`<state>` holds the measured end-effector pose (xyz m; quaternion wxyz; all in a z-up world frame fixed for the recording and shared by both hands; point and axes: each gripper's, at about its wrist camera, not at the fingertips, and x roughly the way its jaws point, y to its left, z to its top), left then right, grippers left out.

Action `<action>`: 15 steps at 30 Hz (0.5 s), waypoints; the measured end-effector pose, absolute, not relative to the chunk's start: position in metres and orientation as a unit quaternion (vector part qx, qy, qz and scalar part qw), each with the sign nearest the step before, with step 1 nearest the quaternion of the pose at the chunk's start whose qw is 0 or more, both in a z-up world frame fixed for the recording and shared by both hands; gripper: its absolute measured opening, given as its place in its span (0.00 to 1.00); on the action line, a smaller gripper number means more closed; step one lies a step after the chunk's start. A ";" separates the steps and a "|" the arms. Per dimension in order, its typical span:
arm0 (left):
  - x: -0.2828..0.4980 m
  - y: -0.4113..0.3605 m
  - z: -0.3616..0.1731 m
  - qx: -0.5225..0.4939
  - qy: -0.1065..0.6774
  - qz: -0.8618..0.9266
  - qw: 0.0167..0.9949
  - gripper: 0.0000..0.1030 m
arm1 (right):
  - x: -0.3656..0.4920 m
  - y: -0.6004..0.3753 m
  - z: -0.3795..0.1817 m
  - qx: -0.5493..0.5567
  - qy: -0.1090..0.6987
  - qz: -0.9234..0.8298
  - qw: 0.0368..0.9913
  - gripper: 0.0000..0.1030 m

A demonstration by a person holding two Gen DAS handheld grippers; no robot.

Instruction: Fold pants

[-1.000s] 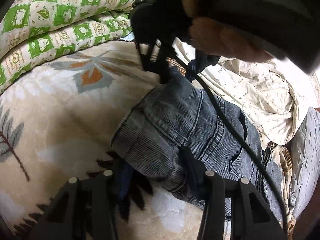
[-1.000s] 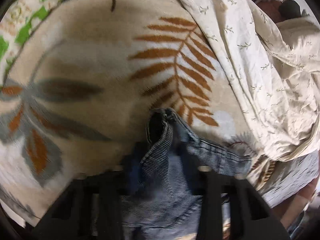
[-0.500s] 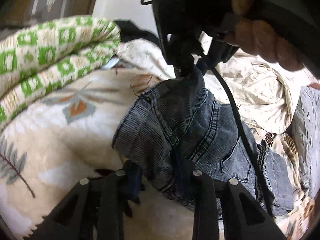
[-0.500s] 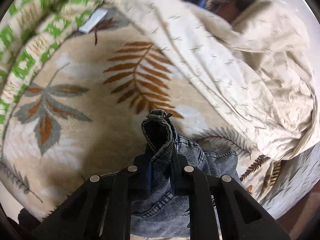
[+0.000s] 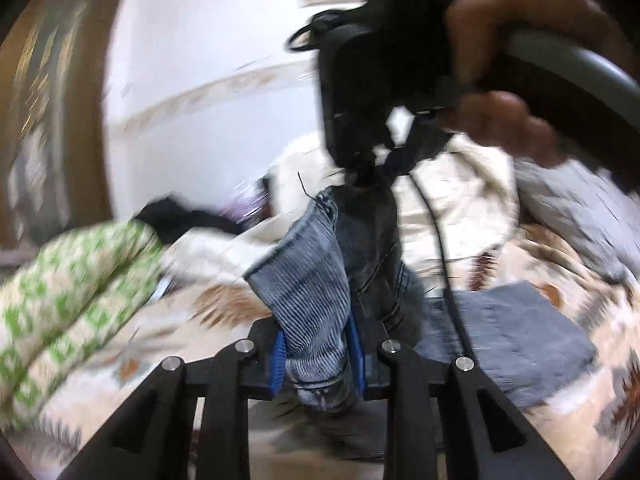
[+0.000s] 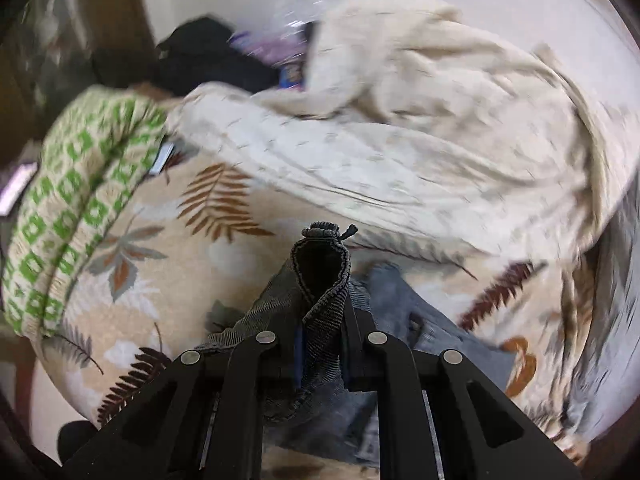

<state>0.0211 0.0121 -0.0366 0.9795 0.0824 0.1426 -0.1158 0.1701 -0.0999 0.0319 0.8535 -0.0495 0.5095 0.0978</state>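
The pants are grey-blue denim jeans. My left gripper is shut on a bunched edge of them, held up off the bed. The cloth rises to my right gripper, seen from outside in the left wrist view with a hand on its handle. In the right wrist view my right gripper is shut on a folded waistband edge of the pants. The rest of the pants hangs down and trails on the leaf-print blanket.
A green-and-white checked quilt lies rolled at the left. A crumpled cream sheet fills the back and right. A dark bundle sits by the far wall. A black cable hangs from the right gripper.
Both grippers have lifted the pants well up off the blanket, and both views have tilted up toward the wall. The left jaws have closed tighter on the cloth.
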 end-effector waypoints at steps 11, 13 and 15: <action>-0.009 -0.115 -0.048 0.167 0.146 -0.253 0.942 0.21 | 0.128 -0.277 0.011 0.080 0.468 0.059 0.878 0.10; -0.011 -0.131 -0.056 0.184 0.151 -0.266 0.934 0.21 | 0.123 -0.305 -0.003 0.114 0.470 0.064 0.873 0.10; -0.017 -0.140 -0.066 0.211 0.149 -0.272 0.927 0.21 | 0.116 -0.325 -0.019 0.140 0.476 0.070 0.865 0.11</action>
